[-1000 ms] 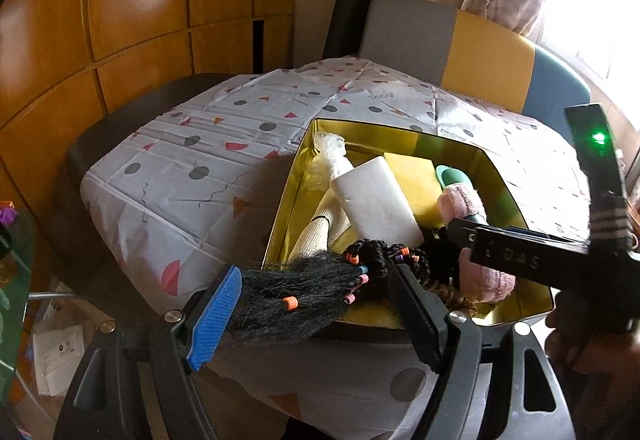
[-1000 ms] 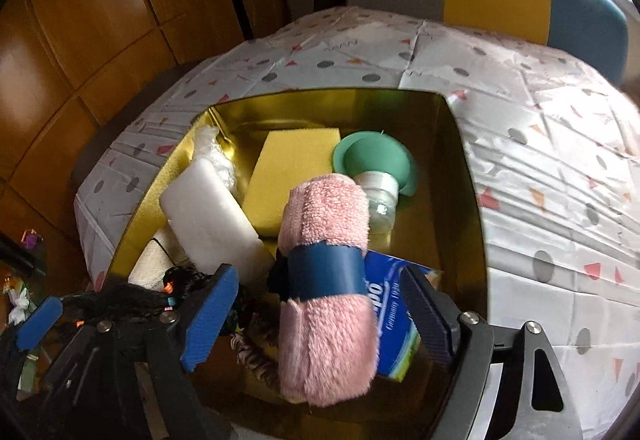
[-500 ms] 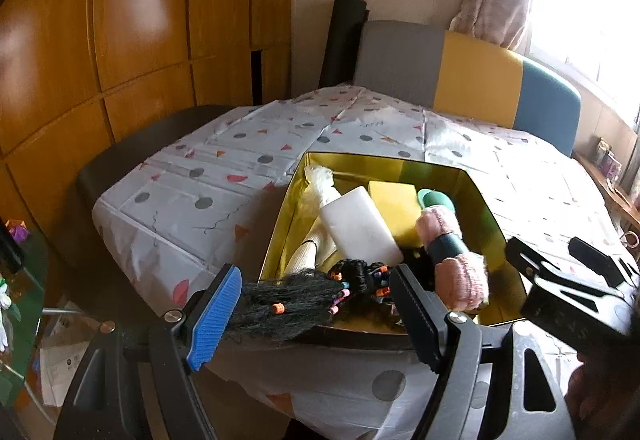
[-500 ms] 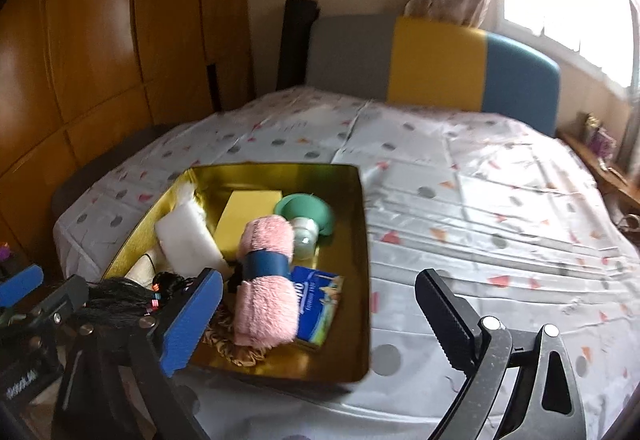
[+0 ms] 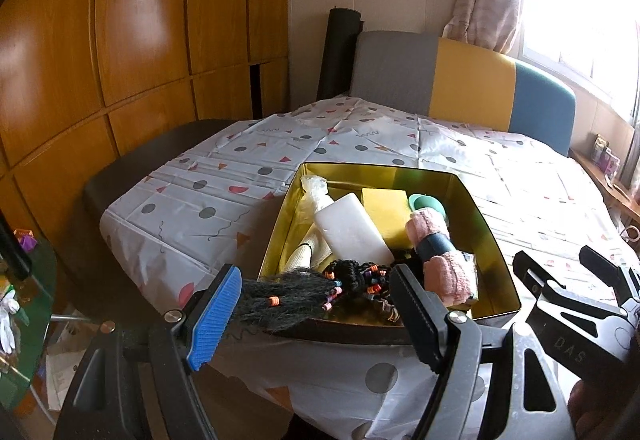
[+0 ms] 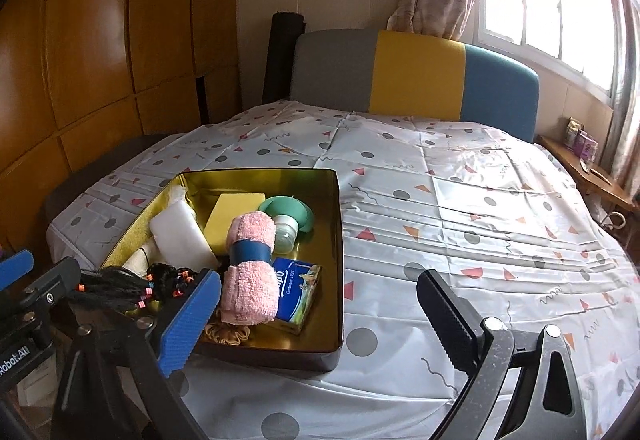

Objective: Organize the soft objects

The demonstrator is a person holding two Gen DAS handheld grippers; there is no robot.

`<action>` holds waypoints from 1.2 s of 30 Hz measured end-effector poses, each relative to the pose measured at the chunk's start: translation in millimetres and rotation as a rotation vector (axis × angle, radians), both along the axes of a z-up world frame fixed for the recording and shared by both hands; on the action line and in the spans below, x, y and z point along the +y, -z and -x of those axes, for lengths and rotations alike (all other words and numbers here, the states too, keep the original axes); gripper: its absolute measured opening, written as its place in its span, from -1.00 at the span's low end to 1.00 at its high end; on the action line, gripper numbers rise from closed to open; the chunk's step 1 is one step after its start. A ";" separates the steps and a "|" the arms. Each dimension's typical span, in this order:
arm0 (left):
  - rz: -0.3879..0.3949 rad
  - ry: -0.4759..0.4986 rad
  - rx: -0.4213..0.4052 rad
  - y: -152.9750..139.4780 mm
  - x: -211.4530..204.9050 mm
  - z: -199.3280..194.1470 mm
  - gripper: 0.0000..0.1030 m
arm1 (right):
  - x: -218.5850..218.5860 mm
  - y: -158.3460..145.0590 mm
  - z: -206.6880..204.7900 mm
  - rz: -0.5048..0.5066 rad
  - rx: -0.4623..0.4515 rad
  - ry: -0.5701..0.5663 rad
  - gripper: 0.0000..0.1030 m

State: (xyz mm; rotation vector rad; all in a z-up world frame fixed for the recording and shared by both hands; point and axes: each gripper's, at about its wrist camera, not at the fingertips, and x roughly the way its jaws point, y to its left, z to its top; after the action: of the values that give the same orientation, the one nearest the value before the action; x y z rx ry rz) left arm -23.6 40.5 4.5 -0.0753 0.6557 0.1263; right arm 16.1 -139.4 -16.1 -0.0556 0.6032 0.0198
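Observation:
A gold tin box point(image 5: 376, 166) point(image 6: 338, 240) holds a pink towel roll point(image 5: 450, 274) point(image 6: 250, 280) with a blue band, a white foam block point(image 5: 352, 228), a yellow sponge point(image 5: 390, 208) and a blue tissue pack point(image 6: 296, 292). A black braided hairpiece point(image 5: 288, 300) point(image 6: 116, 288) with coloured beads droops over the box's near rim. My left gripper point(image 5: 316, 280) point(image 6: 38, 272) is open, and the hairpiece lies just ahead of its fingers. My right gripper point(image 6: 320, 280) point(image 5: 560, 260) stands wide open over the box's near right corner, with nothing gripped.
The box sits near the front left of a table under a spotted cloth point(image 6: 480, 240). A grey, yellow and blue chair back point(image 6: 416, 76) stands behind it. Wooden panels line the left wall. A low shelf point(image 6: 592, 168) runs under the window at the right.
My right gripper has let go of the pink towel roll, which now lies in the box, and has drawn back and up. My left gripper has drawn back a little and tilted up.

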 end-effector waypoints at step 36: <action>0.011 -0.014 0.034 6.0 6.8 -1.1 0.51 | 5.9 -0.7 2.4 0.009 0.000 -0.011 0.93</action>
State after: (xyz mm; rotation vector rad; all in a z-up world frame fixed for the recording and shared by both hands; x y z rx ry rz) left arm -22.5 47.3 -1.5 -0.0888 0.6896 0.1380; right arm 13.7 -133.5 -15.4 -0.0672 0.6035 0.0277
